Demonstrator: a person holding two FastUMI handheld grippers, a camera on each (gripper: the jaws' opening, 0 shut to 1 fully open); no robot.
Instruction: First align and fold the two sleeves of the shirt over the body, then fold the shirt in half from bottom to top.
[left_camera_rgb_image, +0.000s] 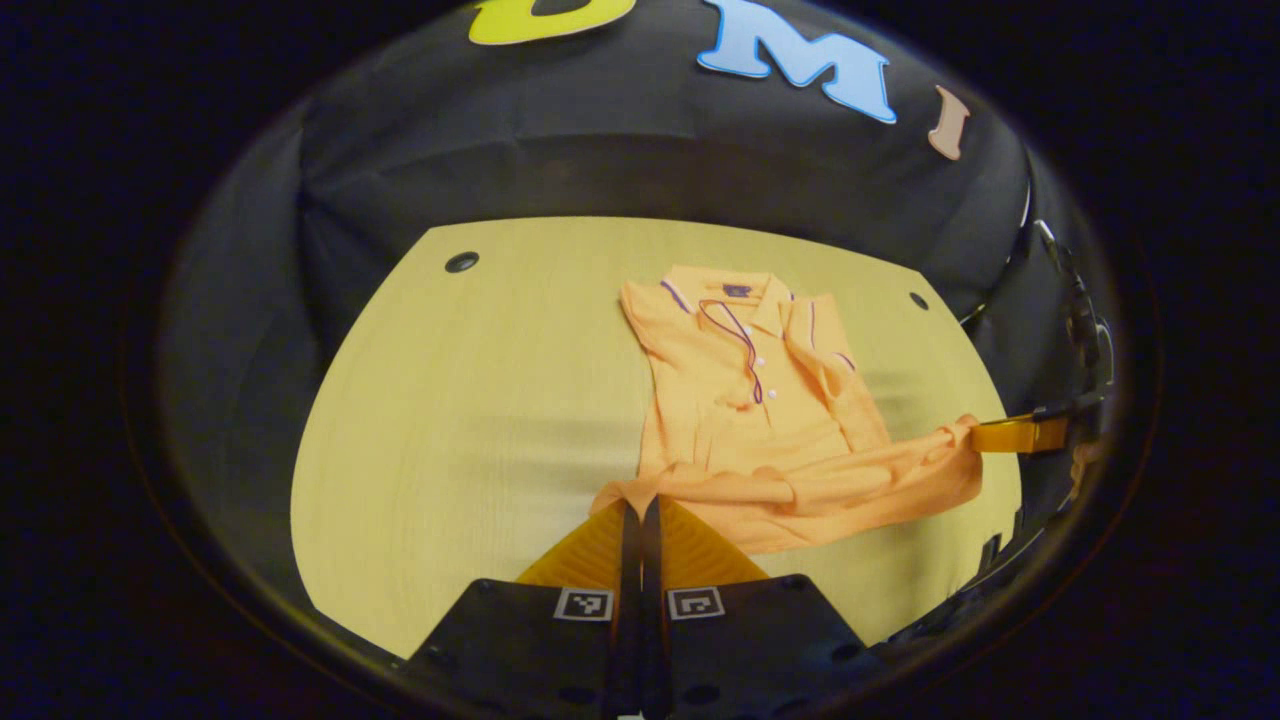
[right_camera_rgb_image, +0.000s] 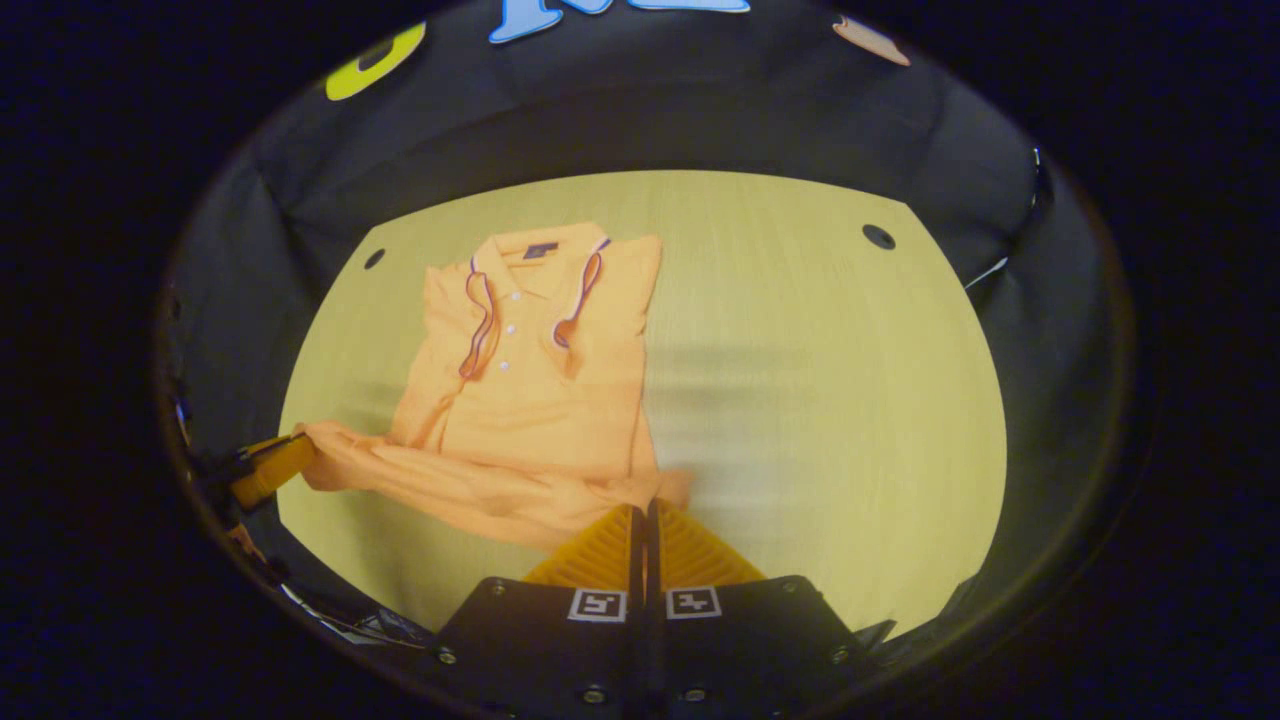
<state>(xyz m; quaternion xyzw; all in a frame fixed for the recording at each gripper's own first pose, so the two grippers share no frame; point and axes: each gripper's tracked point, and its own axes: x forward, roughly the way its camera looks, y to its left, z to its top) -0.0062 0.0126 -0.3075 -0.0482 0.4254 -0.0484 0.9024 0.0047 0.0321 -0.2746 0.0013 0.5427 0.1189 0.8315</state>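
Both your grippers, left (left_camera_rgb_image: 640, 512) and right (right_camera_rgb_image: 645, 515), have jaws clamped on the shirt (left_camera_rgb_image: 745, 400) hem corners, lifted off the bench (left_camera_rgb_image: 480, 400) ready to fold upward.

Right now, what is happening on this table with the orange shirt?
A person is folding an orange polo shirt on a light wooden table, using two hand-held grippers. The sleeves already lie folded over the body. The left hand-held gripper is shut on one bottom corner of the shirt, and the right hand-held gripper is shut on the other. The hem is raised and bunched between them, so the bottom-to-top fold seems to be starting. The collar end lies flat.
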